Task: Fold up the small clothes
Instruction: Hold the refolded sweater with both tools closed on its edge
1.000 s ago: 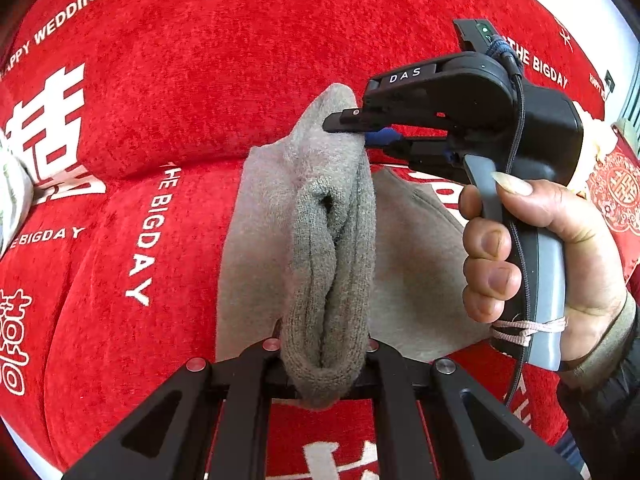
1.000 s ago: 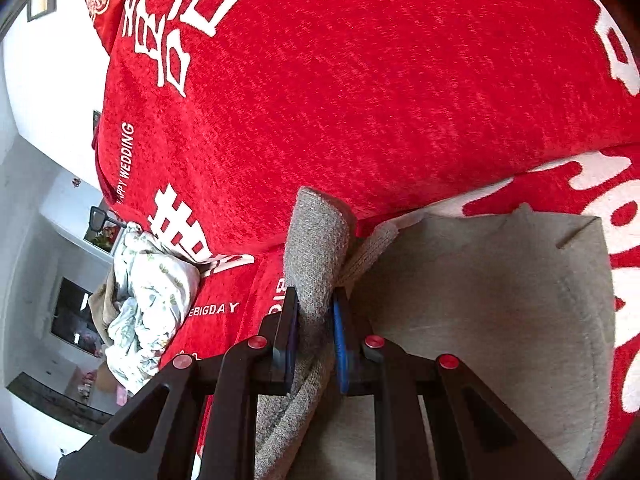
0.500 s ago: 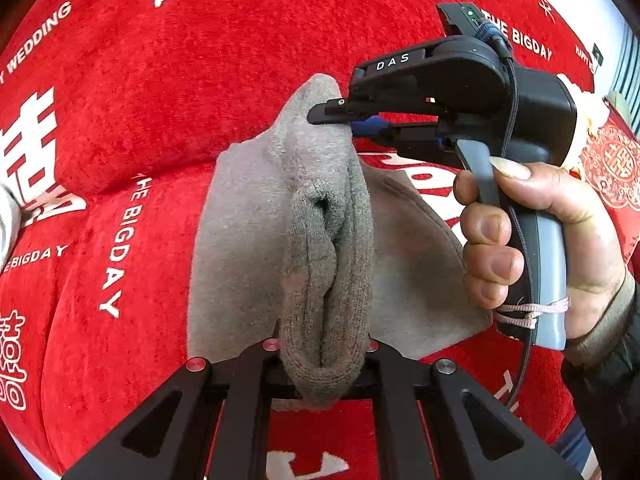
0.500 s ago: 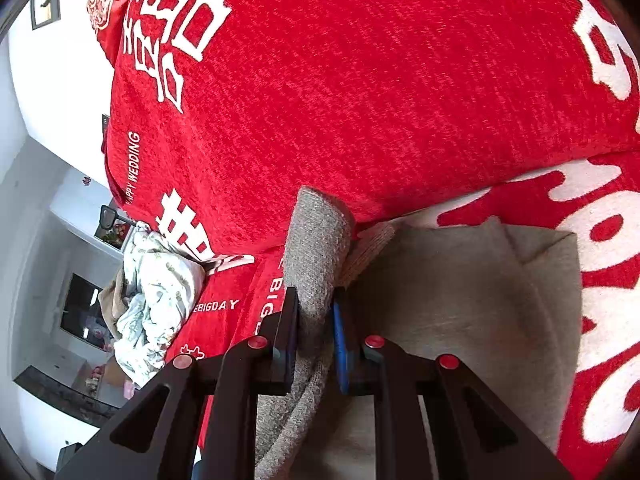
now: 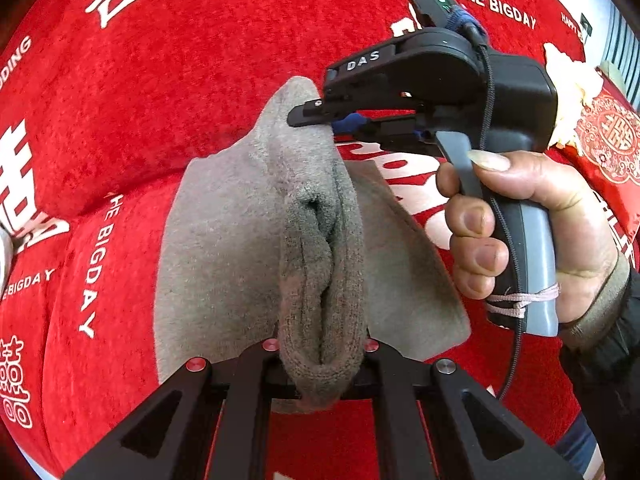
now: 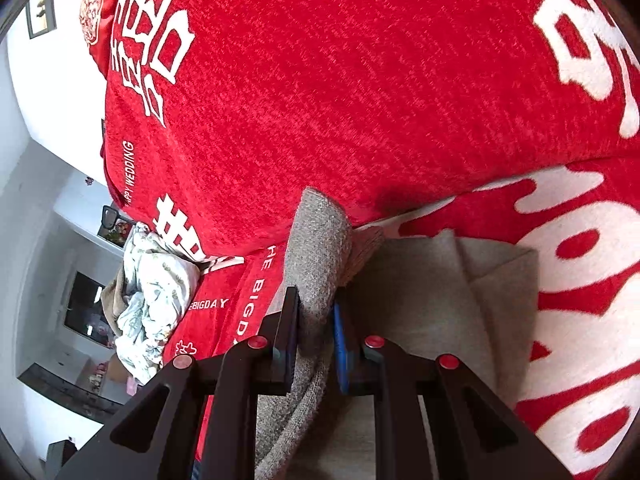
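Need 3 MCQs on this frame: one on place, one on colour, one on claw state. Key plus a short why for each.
1. Where does the right claw grip the grey garment?
A. at the end of the raised ridge far from the left camera
B. at the flat corner lying on the red cover
C. nowhere, it hangs clear of it

2. What colour is the cover under the garment?
A. blue with stripes
B. red with white lettering
C. plain white

3. What state is the left claw in?
A. wide open above the fabric
B. shut on nothing
C. shut on a bunched fold of the garment

Key: 1 A, the left wrist view shows the fingers pinching the far tip of the ridge. 2 B, both views show red plush with white print. 3 C, the thick fold sits squeezed between its fingers.
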